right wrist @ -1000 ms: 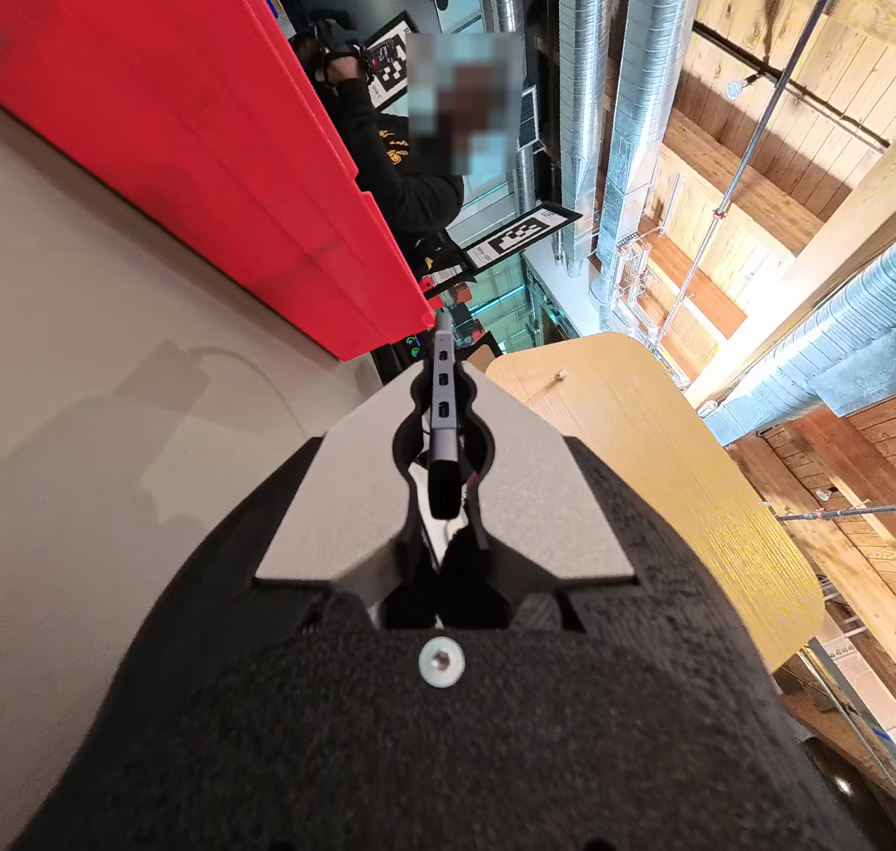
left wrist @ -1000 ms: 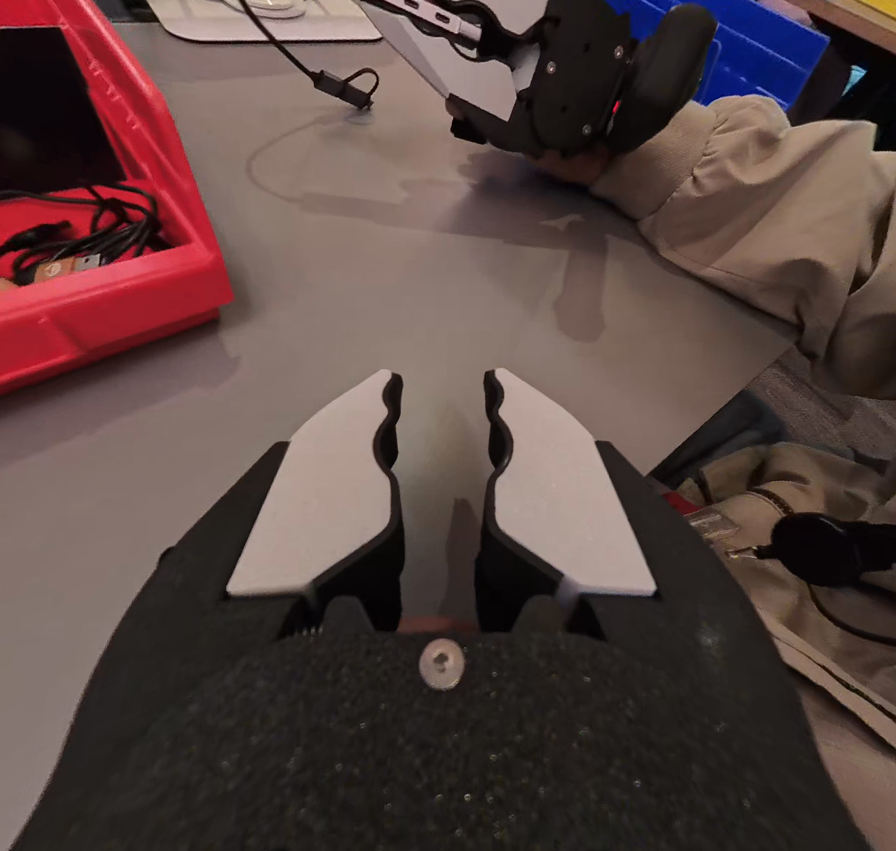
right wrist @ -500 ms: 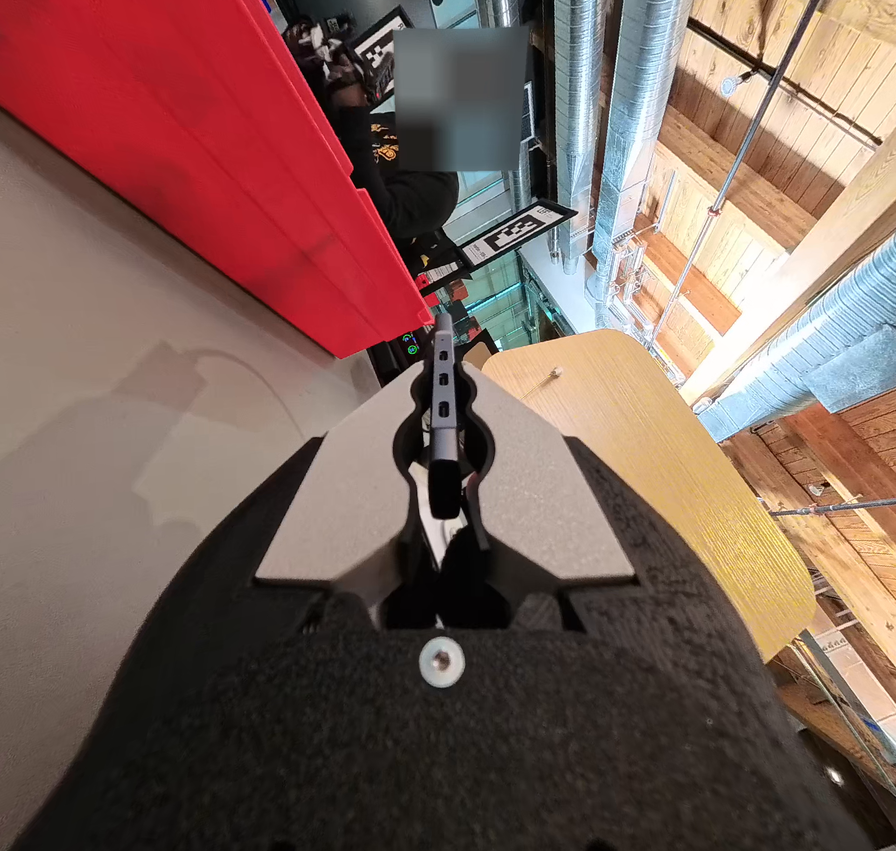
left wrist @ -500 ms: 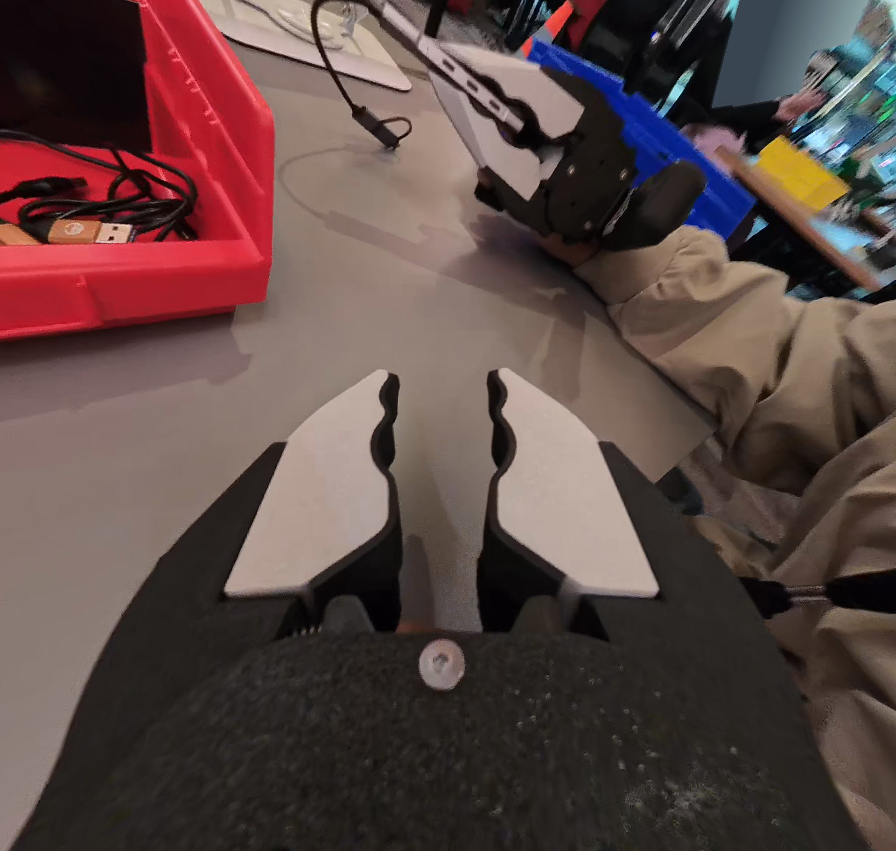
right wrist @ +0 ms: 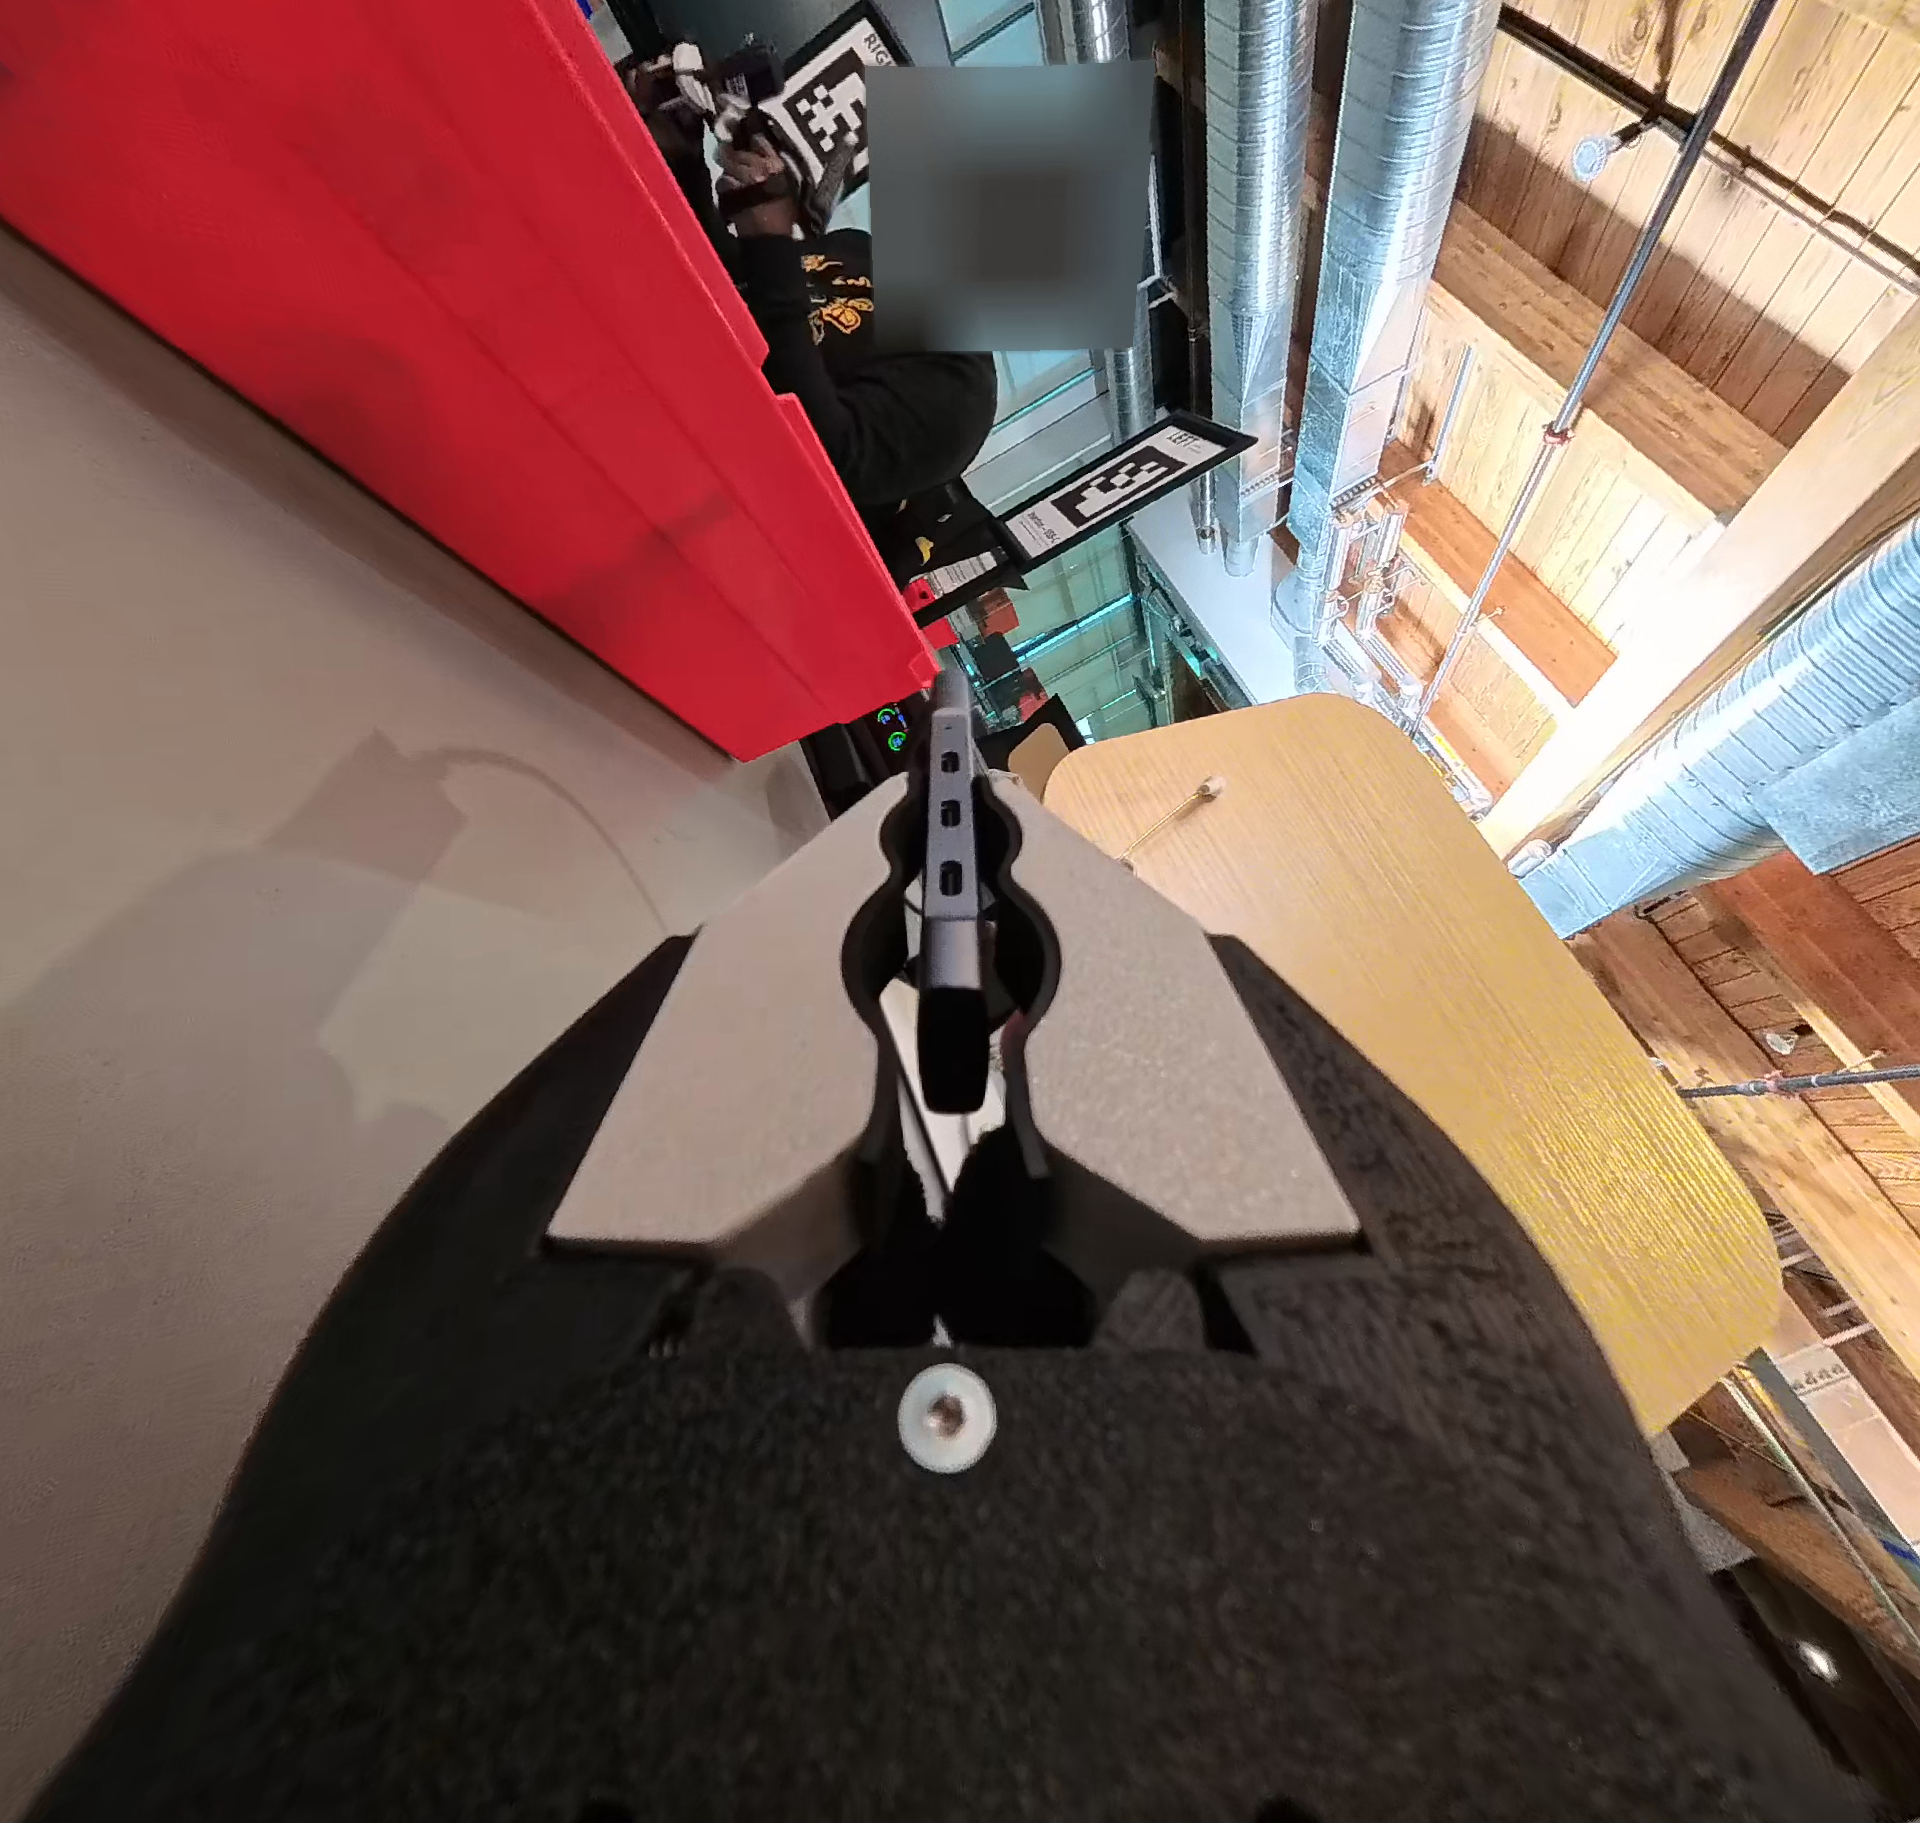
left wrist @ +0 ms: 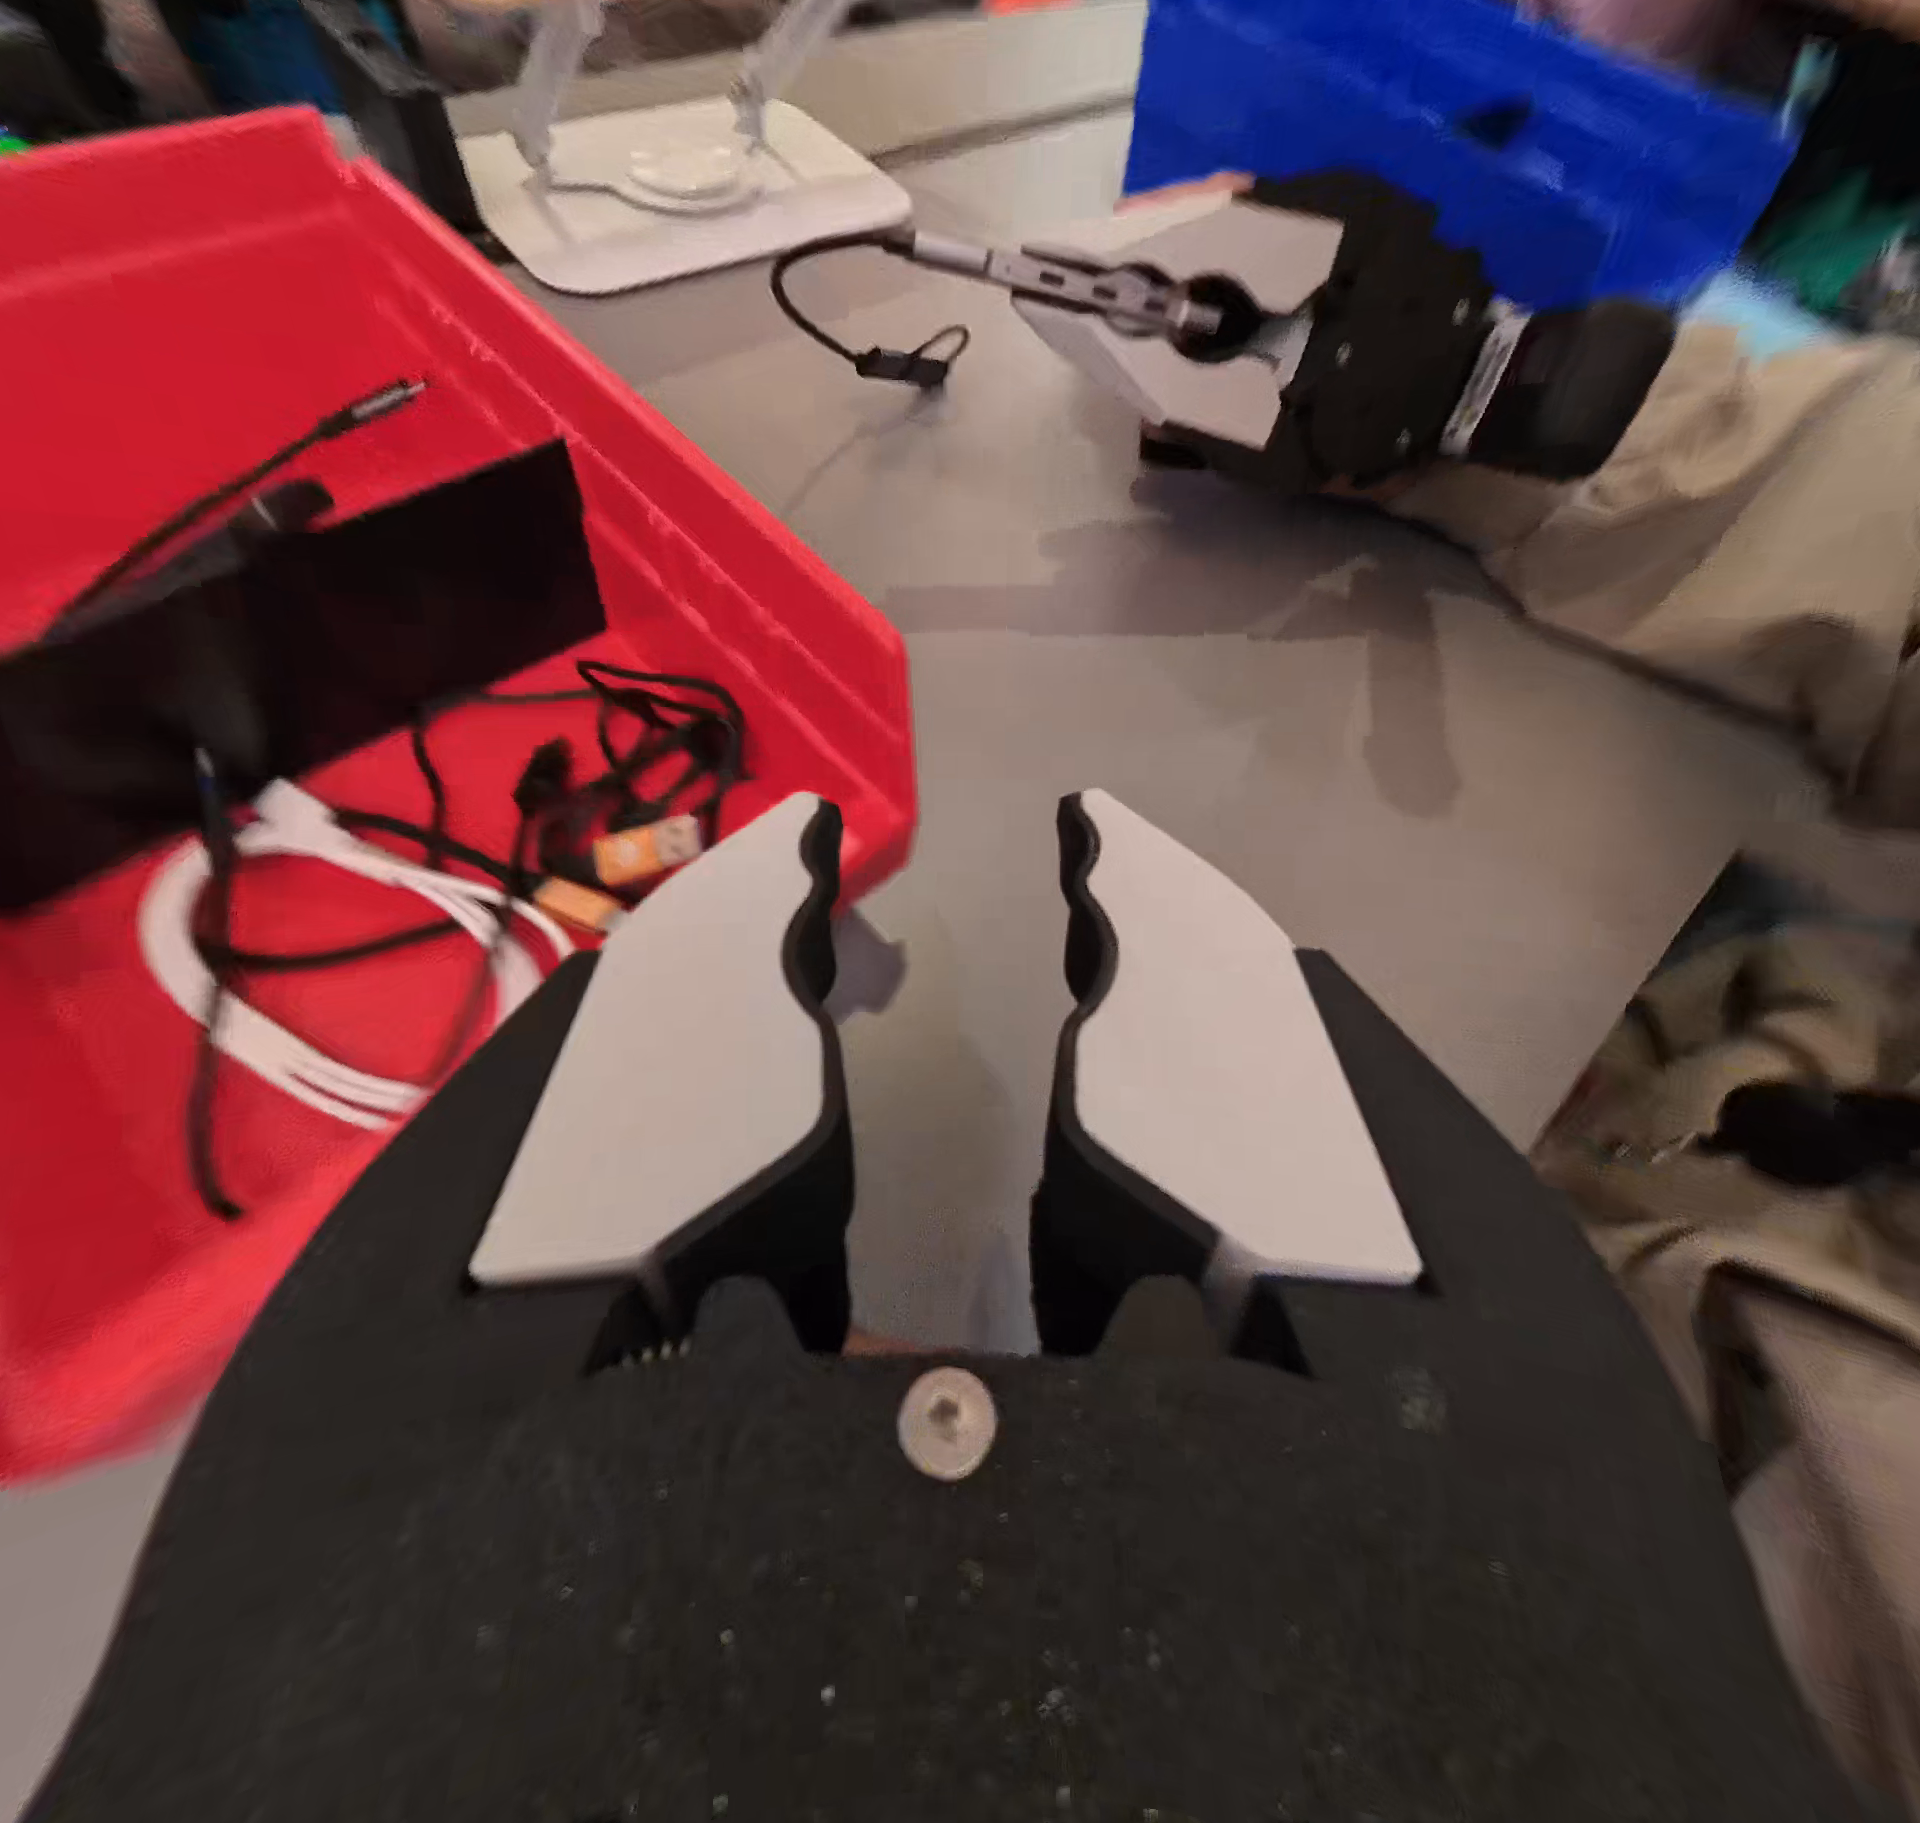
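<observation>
My left gripper (left wrist: 943,817) is open and empty, raised above the grey table (left wrist: 1195,786) at the front right corner of a red bin (left wrist: 665,547). The bin holds a tangle of black and white cables (left wrist: 436,869) and a flat black box (left wrist: 291,651). My right gripper (right wrist: 951,786) lies on its side and is shut on a slim grey USB hub (right wrist: 951,838). In the left wrist view the right gripper (left wrist: 1049,272) holds the hub (left wrist: 1039,269) above the table, with its short black cable (left wrist: 831,319) hanging to the table.
A blue bin (left wrist: 1455,142) stands behind the right gripper. A white stand base (left wrist: 675,184) sits at the back. A beige sleeve (left wrist: 1704,547) rests on the table's right edge. A person stands beyond the red bin's wall (right wrist: 416,267). A wooden tabletop (right wrist: 1403,1025) is nearby.
My left gripper has risen and swung left, so the red bin's inside now shows beneath it. The right gripper has stayed almost still with the hub in it.
</observation>
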{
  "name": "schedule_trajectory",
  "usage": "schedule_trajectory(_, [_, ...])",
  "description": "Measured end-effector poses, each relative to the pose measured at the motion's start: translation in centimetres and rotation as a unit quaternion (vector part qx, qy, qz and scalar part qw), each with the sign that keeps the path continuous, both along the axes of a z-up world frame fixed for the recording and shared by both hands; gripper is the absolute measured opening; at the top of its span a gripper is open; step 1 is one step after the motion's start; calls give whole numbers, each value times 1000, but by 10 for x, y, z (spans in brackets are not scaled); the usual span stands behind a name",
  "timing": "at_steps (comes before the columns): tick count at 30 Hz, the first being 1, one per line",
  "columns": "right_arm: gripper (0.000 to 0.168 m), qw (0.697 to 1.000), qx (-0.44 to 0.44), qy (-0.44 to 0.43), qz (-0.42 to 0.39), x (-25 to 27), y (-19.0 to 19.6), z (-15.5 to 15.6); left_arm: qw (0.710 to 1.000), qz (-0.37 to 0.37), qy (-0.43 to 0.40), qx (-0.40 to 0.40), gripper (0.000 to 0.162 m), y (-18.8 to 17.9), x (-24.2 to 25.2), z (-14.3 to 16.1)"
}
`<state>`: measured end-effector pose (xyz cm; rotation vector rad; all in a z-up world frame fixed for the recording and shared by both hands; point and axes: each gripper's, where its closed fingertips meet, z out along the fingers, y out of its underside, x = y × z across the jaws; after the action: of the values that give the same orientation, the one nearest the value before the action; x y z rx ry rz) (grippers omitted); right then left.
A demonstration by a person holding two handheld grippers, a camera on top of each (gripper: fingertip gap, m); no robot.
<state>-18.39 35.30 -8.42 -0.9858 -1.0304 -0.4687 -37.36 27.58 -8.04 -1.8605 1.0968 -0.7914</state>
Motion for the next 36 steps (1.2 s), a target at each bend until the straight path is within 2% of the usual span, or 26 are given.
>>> schedule_trajectory(3, [8,1000,0,-2,0,0,0,0,992,-59,107,12,40,40,2,-7])
schedule_trajectory(7, [8,1000,2,-6,-4,1,1,-1,965,-115,233,-20,40,81,13,-43])
schedule_trajectory(13, [8,1000,-3,-5,-2,1,1,-2,924,-197,318,-78,42,83,29,-86])
schedule_trajectory(14, [8,1000,-3,-6,-1,0,1,-3,923,-201,315,-88,38,82,32,-87])
schedule_trajectory(18, [8,1000,-5,-8,1,-1,1,-4,919,-174,347,-72,43,94,31,-104])
schedule_trajectory(20, [8,1000,-5,-5,1,0,1,-3,915,-170,359,-69,32,96,30,-105])
schedule_trajectory(21, [8,1000,-6,-4,1,0,1,-3,913,-177,360,-69,11,93,29,-102])
schedule_trajectory(25, [8,1000,-4,-2,-2,1,1,-1,923,-146,354,-31,7,100,26,-81])
schedule_trajectory(28, [8,1000,1,-1,-4,2,1,0,938,-118,327,3,6,104,20,-51])
schedule_trajectory(33, [8,1000,8,9,-9,5,1,5,971,-51,210,104,6,104,26,40])
schedule_trajectory(36, [7,1000,12,14,-13,8,0,7,981,-50,117,145,6,80,41,90])
